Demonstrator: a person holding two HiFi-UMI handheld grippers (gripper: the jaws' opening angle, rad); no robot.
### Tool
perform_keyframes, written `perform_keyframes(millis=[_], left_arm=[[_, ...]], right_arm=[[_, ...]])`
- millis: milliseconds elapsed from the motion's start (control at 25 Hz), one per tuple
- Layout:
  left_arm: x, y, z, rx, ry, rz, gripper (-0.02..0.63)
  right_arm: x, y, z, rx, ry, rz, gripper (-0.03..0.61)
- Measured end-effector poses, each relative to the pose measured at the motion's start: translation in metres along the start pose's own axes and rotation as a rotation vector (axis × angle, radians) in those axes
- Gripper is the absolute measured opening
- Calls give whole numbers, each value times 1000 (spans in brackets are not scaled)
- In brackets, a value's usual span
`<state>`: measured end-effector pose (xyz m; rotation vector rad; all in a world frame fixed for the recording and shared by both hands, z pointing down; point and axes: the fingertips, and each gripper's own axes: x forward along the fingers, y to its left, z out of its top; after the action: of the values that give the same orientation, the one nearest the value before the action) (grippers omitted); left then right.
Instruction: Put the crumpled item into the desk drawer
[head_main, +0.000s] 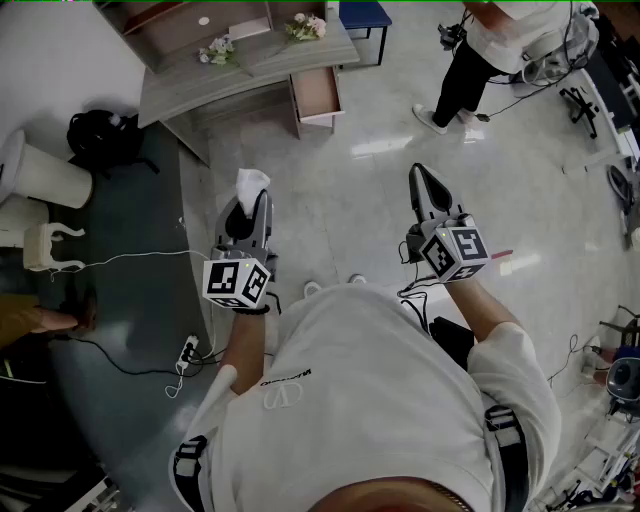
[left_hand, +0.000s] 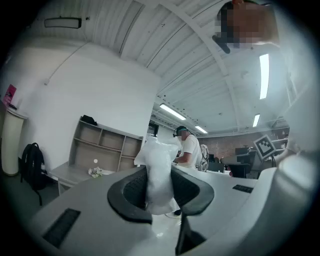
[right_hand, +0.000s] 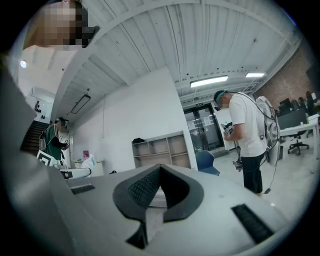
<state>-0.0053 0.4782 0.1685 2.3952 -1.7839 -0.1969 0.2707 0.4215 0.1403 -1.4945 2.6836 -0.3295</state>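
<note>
My left gripper (head_main: 250, 205) is shut on a crumpled white item (head_main: 251, 183), which sticks out past the tips; in the left gripper view the crumpled item (left_hand: 159, 172) is pinched between the dark pads, left gripper (left_hand: 160, 192). My right gripper (head_main: 422, 185) is held level beside it, tips together and nothing in it; in the right gripper view the right gripper (right_hand: 160, 175) has its pads meeting at the tip. Ahead stands the grey desk (head_main: 190, 85) with its drawer (head_main: 317, 97) pulled out, well apart from both grippers. The desk (left_hand: 75, 172) also shows in the left gripper view.
A shelf unit (head_main: 180, 20) sits on the desk with two small flower bunches (head_main: 218, 50). A black backpack (head_main: 100, 135) lies left of the desk on dark carpet, with cables (head_main: 150, 258) on the floor. A person (head_main: 480, 55) stands at the far right; a blue chair (head_main: 365, 18) is behind the desk.
</note>
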Motion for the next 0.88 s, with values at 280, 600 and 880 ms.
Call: perform_keyframes(millis=[280,600,880], left_arm=[[-2,3,1,0,-1,-5,100],[-11,12,3,-11,-11,-12,100],[-13,30,1,-31,-4,-24,100]], right_arm=[[2,2,-6,21,12,-13,-3],[2,18,-3,20,3,-17,-2],[16,34,-11,16,20,-23,-2]])
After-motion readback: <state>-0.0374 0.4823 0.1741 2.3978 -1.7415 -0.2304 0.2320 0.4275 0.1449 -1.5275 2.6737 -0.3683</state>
